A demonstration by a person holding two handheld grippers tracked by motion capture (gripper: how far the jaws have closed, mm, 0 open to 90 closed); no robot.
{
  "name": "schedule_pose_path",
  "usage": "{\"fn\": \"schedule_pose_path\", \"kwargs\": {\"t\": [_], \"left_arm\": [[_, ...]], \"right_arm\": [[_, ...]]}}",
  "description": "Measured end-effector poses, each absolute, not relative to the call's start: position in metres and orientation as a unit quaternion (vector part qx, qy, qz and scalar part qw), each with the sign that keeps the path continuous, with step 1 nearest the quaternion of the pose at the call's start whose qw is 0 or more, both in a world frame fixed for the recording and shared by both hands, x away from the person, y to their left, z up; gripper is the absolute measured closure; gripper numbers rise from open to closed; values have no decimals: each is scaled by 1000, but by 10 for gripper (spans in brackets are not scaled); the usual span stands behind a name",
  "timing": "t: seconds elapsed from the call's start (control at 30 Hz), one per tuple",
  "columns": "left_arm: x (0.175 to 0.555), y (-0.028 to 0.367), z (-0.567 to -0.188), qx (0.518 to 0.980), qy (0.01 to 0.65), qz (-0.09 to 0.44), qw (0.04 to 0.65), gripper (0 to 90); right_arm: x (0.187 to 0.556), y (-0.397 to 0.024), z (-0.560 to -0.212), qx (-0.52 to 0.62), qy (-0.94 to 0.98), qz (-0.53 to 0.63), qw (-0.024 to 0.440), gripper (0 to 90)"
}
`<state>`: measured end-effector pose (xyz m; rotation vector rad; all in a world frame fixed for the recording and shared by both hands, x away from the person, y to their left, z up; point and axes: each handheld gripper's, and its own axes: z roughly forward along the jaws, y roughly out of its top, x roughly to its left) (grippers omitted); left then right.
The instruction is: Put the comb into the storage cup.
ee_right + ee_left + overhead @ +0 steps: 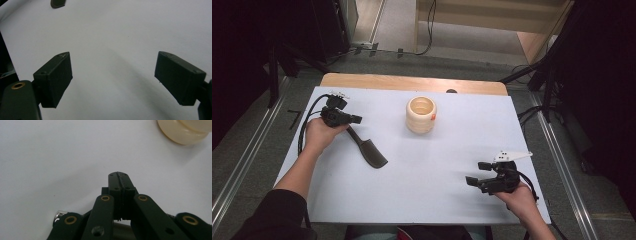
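Where the high view looks down on the white table (pixel 422 165), the left gripper (pixel 354 120) sits at the far left in the person's left hand (pixel 319 134), its tips at the thin handle end of a dark spatula (pixel 369 150). The spatula lies flat on the table, its handle running from the gripper toward the near right and its broad blade ending near the table's middle. A cream ribbed cup (pixel 421 114) stands upright further right, toward the far edge, well apart from the spatula. At the near right, the right gripper (pixel 477 172) rests in the person's right hand (pixel 518 196), its jaws spread and pointing left over bare table, with a grey three-cornered plate (pixel 512 155) on top.

In the left gripper view, the left gripper (pixel 121 178) has its two black jaws pressed fully together above the white surface, with only a thin seam between the pads; whether the spatula's handle is caught beneath them cannot be told from here. The base of the cream cup (pixel 182 133) shows at the upper right corner.

In the right gripper view, the right gripper (pixel 113 72) holds its jaws wide apart, with nothing but white table between them. The spatula's blade tip (pixel 58 3) shows at the upper left edge, far off.
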<state>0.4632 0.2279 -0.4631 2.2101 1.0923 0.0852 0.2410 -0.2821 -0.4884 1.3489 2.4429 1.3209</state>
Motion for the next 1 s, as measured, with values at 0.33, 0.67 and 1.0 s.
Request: {"fn": "schedule_pose_path", "kwargs": {"t": [0.33,0.67,1.0], "left_arm": [[463,239,-480,842,440,42,308,900],[454,253,-483,832,455,41,315,900],[443,262,-483,834,453,41,312,900]], "right_arm": [[241,-282,-488,436,791,427,27,127],[241,-282,-489,436,792,427,27,128],[241,-281,-489,435,793,427,27,128]]}}
